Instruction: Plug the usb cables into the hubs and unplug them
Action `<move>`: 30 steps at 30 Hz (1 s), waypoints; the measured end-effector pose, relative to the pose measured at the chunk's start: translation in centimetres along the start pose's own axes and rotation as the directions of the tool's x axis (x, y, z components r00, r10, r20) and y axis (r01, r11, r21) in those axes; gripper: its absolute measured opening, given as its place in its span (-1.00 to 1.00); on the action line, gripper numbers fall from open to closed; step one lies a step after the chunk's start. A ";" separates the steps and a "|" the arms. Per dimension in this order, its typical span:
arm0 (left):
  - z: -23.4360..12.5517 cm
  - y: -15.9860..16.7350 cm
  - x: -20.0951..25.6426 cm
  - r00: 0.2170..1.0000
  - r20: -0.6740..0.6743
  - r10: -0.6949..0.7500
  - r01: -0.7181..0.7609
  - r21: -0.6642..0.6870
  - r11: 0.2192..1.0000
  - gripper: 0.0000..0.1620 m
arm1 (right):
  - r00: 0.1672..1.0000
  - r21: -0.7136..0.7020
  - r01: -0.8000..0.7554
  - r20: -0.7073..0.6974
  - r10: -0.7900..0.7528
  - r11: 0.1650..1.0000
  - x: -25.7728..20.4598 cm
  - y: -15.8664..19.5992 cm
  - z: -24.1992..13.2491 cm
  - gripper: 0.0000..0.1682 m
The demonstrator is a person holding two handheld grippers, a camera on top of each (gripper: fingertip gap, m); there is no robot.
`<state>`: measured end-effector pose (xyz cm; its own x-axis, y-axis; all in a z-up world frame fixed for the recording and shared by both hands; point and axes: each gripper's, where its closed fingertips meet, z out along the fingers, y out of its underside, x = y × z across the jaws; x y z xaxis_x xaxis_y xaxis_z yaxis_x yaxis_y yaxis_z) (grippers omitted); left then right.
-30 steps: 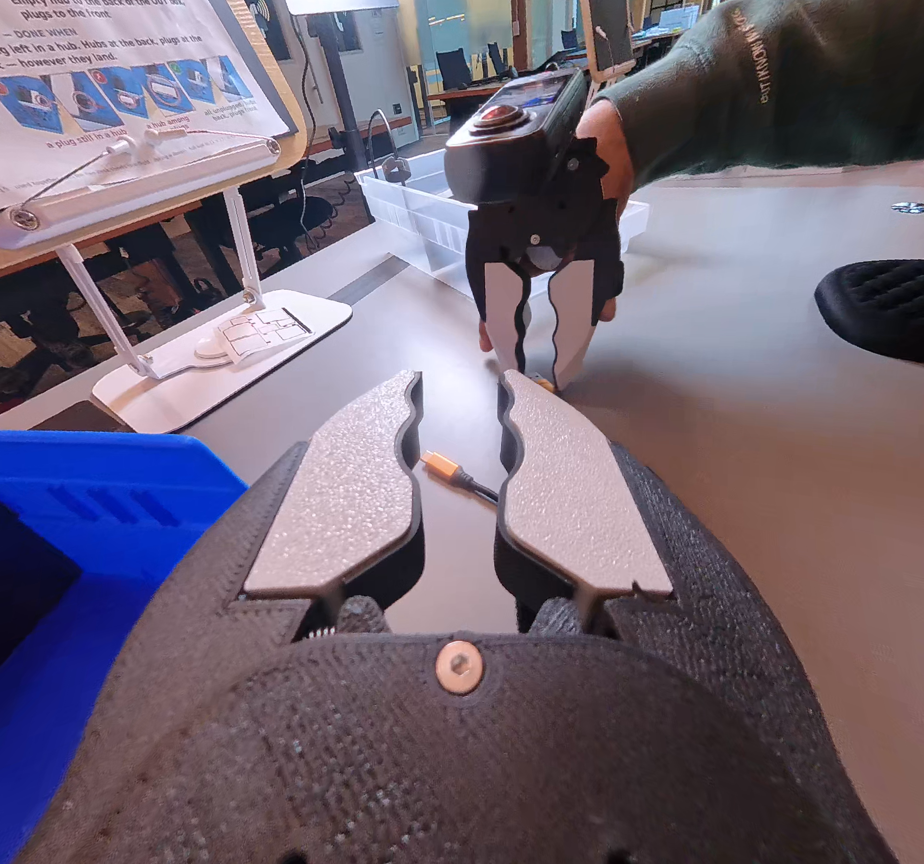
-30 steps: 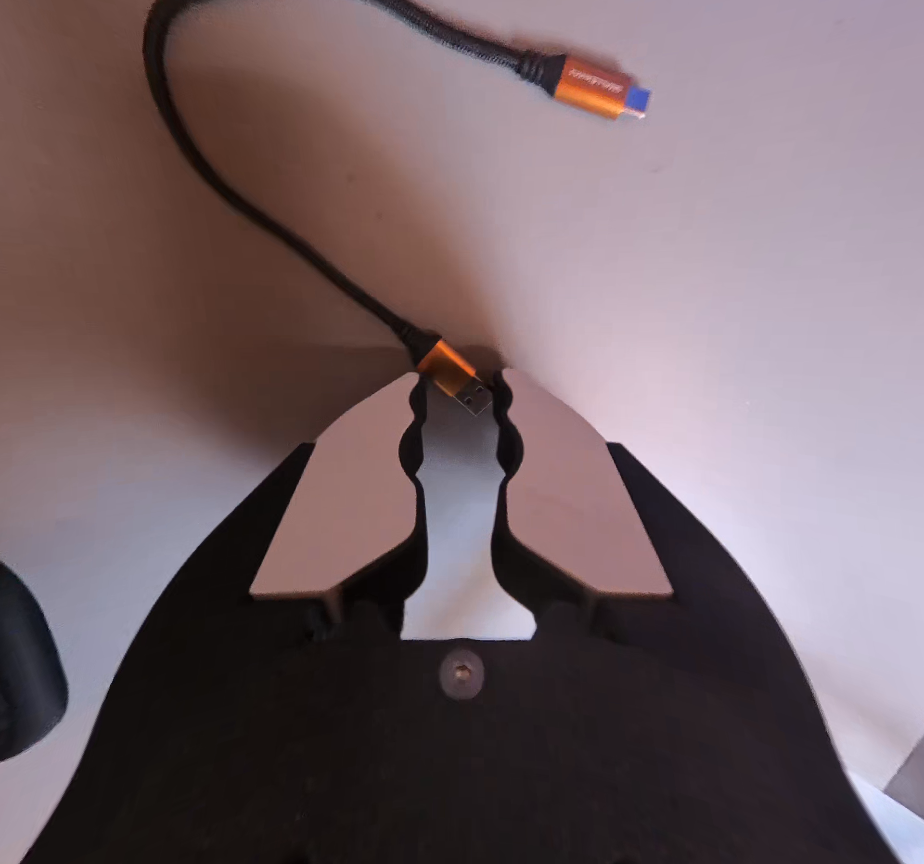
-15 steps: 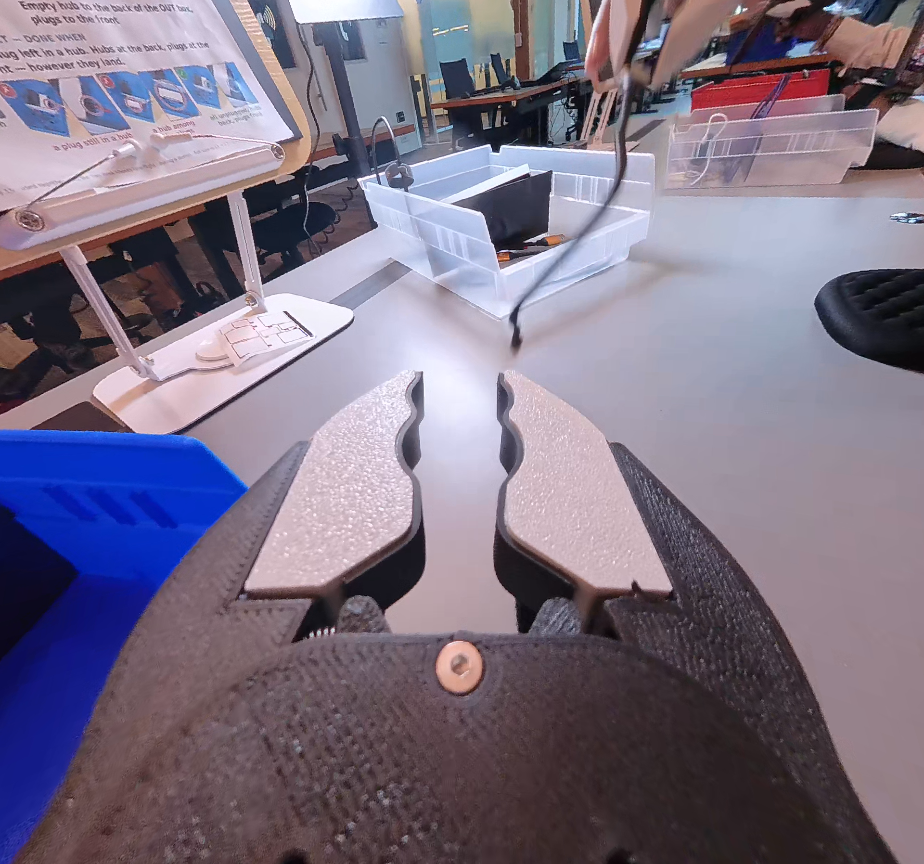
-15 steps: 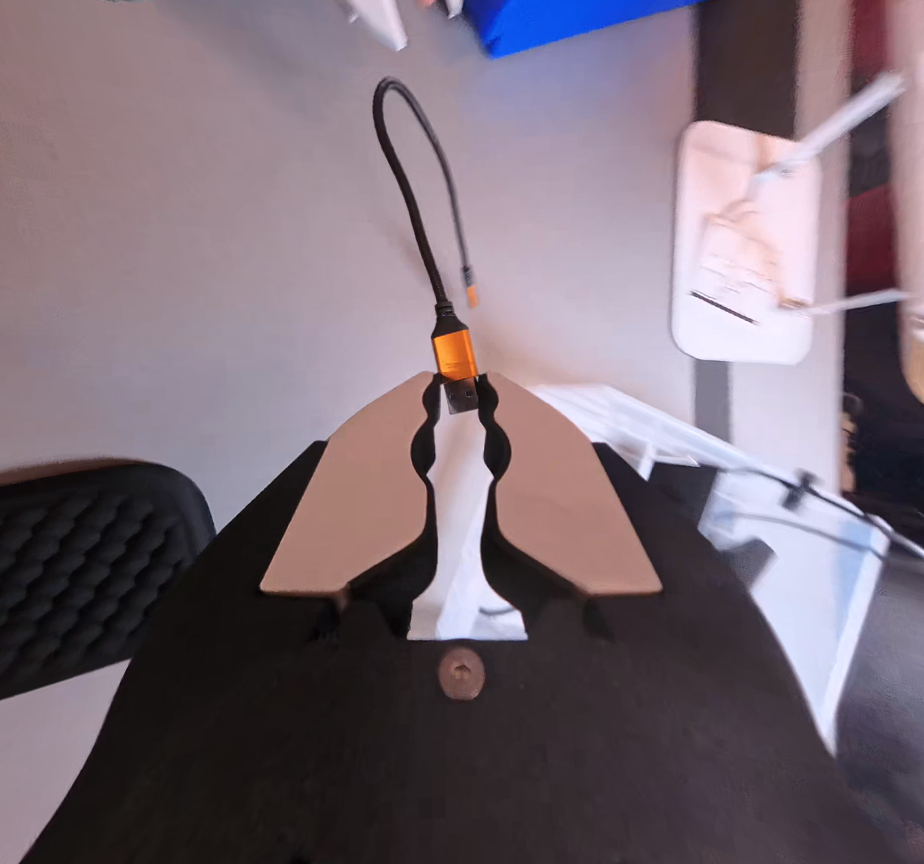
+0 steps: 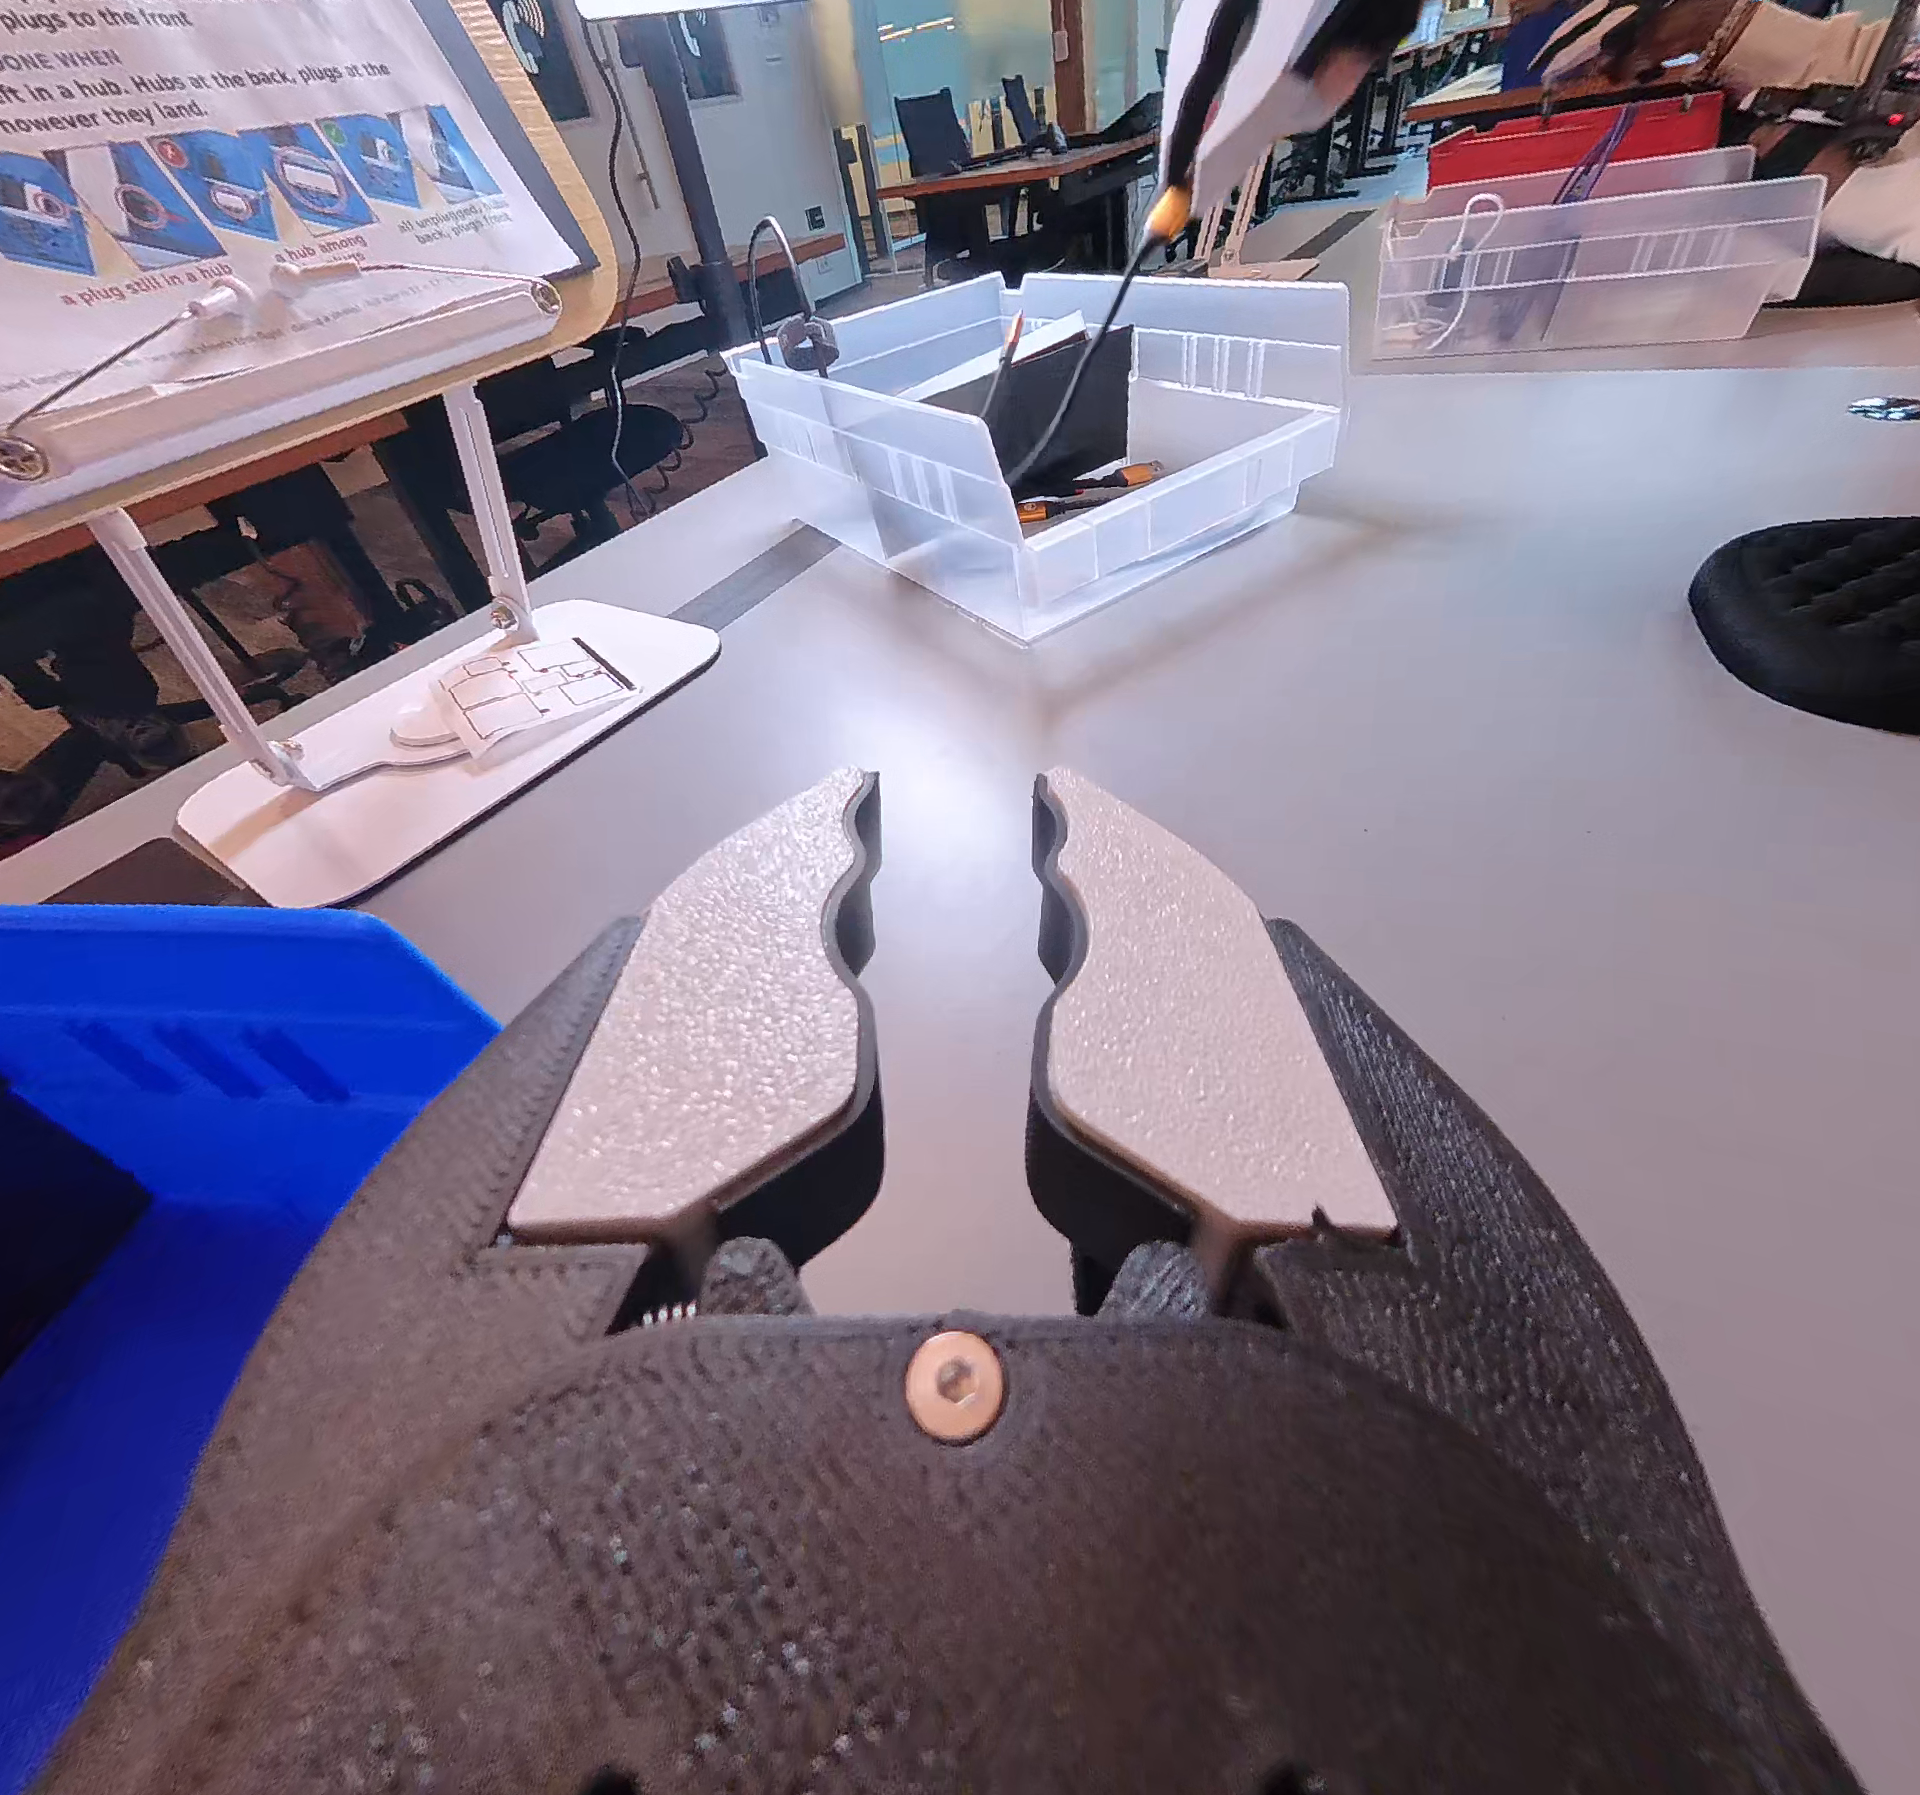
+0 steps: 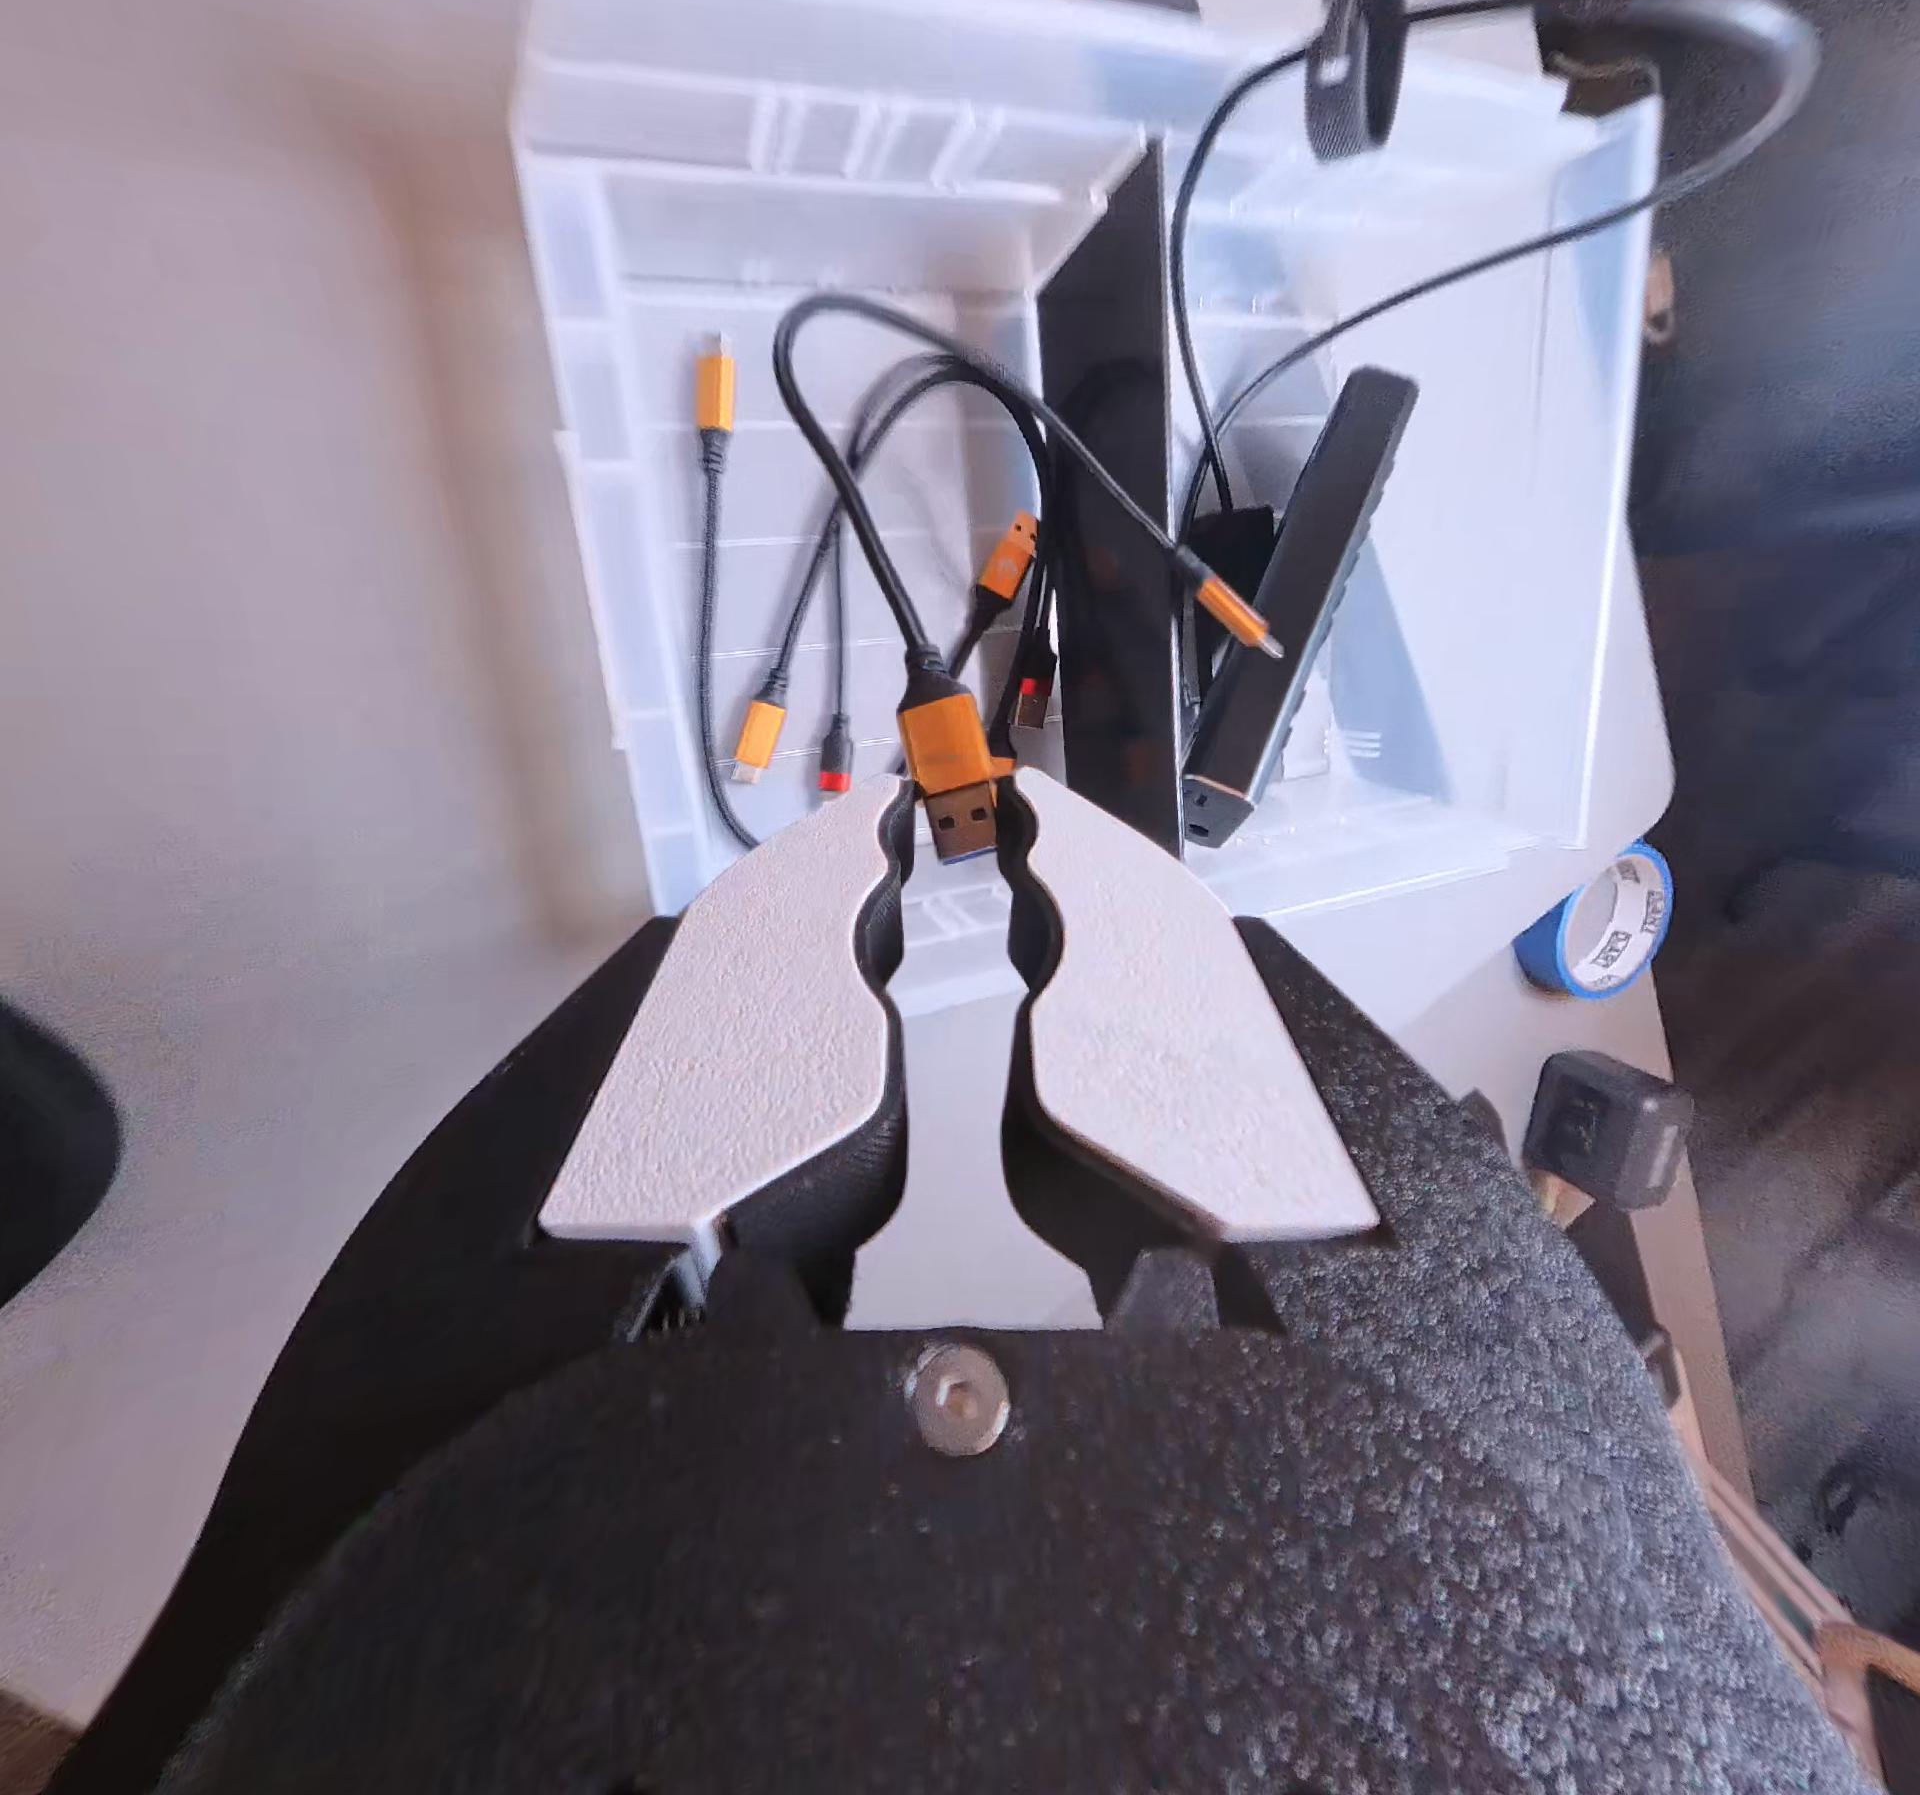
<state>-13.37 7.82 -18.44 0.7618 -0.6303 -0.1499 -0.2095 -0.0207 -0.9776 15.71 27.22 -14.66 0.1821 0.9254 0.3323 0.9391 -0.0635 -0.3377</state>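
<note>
My right gripper (image 6: 956,800) is shut on the orange USB-A plug (image 6: 943,758) of a short black cable. It holds the cable over the clear bin (image 6: 582,457), and the cable's other orange plug (image 6: 1231,607) dangles over the bin. In the bin, several orange- and red-ended cables (image 6: 764,727) lie left of a black divider (image 6: 1107,540). A black hub (image 6: 1299,602) leans to the divider's right. In the left wrist view the right gripper (image 5: 1184,187) hangs high above the clear bin (image 5: 1091,540) with the cable trailing down into it. My left gripper (image 5: 956,810) is open and empty, low over the grey table.
A blue bin (image 5: 156,1070) sits at my left gripper's left. A white document stand (image 5: 468,737) with an instruction sheet stands behind it. A black mesh pad (image 5: 1818,613) lies at the right and a second clear bin (image 5: 1600,259) at the back. A blue tape roll (image 6: 1600,924) lies beside the bin. The gap from one gripper's tips to the other's is roughly 35 cm. The right tips stand about 15 cm off the black hub (image 6: 1299,602).
My right gripper closed on the plug on the table, lifted the cable and carried it over the clear bin. My left gripper has stayed still and open.
</note>
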 end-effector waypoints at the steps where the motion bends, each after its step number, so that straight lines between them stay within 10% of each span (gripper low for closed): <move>1: 0.0 0.1 0.0 1.000 0.000 -0.002 0.002 -0.002 1.000 -0.66 | 1.000 -0.026 -0.007 -0.019 0.006 1.000 0.2 0.4 1.6 -0.81; 13: 0.0 0.7 -1.0 0.999 0.027 -0.018 0.018 -0.029 0.999 -0.63 | 0.976 0.131 -0.046 -0.204 0.072 0.990 1.6 -2.1 2.3 -0.55; 18: -1.7 1.7 -3.3 0.989 0.090 0.115 -0.091 -0.236 0.968 -0.45 | 0.974 0.296 -0.069 -0.186 0.129 0.953 -2.3 -2.9 0.6 -0.54; 27: -8.9 11.1 -9.5 0.961 0.120 0.248 -0.048 -0.813 0.581 -0.29 | 0.983 0.405 -0.128 -0.067 0.169 0.905 -12.6 -0.5 2.5 -0.55; 30: -8.7 12.3 -11.2 0.903 0.063 0.425 -0.155 -0.875 0.458 -0.60 | 0.984 0.382 -0.128 -0.069 0.166 0.915 -12.9 0.7 2.6 -0.55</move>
<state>-29.83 7.86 -27.52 0.6374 -0.5289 -0.5604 -0.7503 -0.5915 -0.2952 13.28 16.24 -21.42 0.3555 0.8739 0.3315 0.7249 -0.0338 -0.6880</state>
